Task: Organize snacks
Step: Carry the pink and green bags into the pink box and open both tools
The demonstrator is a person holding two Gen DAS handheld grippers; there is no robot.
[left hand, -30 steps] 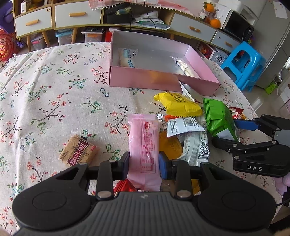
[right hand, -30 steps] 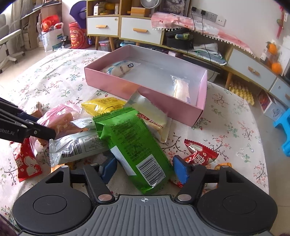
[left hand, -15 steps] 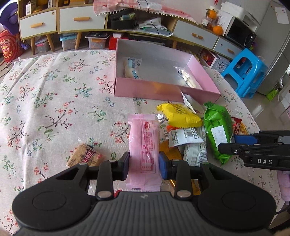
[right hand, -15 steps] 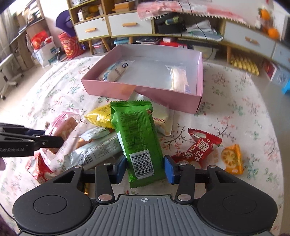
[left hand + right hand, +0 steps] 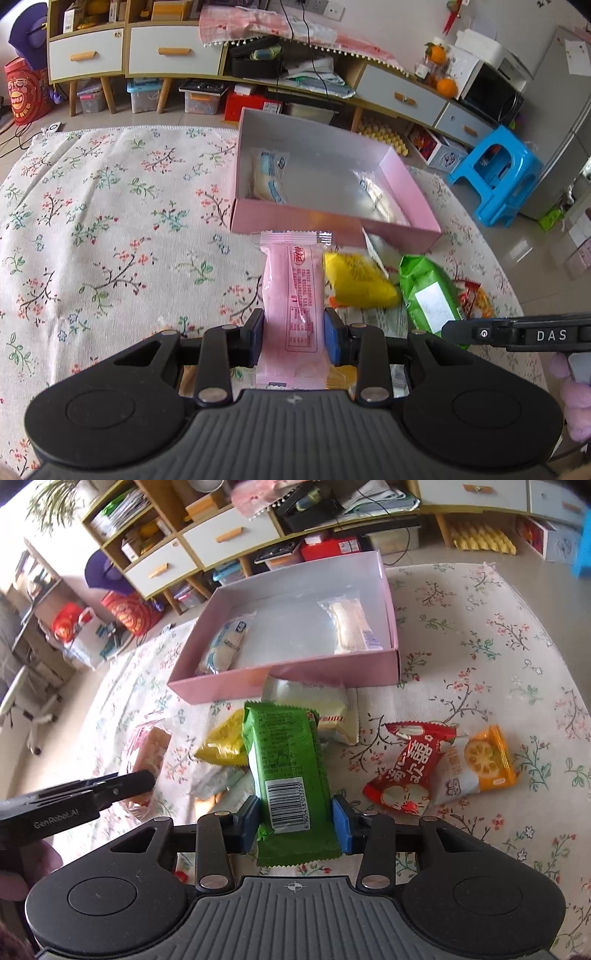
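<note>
Our left claw (image 5: 293, 334) grips a pink pack (image 5: 291, 295); our right claw (image 5: 294, 821) grips a green pack (image 5: 286, 760), barcode showing. Only the right view shows an orange pack (image 5: 487, 760). Claws read "DAS", "GenRobot.AI".

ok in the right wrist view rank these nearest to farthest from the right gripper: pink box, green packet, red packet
1. green packet, clamped in the right gripper.
2. red packet, on the cloth to the right.
3. pink box, farthest, straight ahead beyond the loose snacks.
</note>
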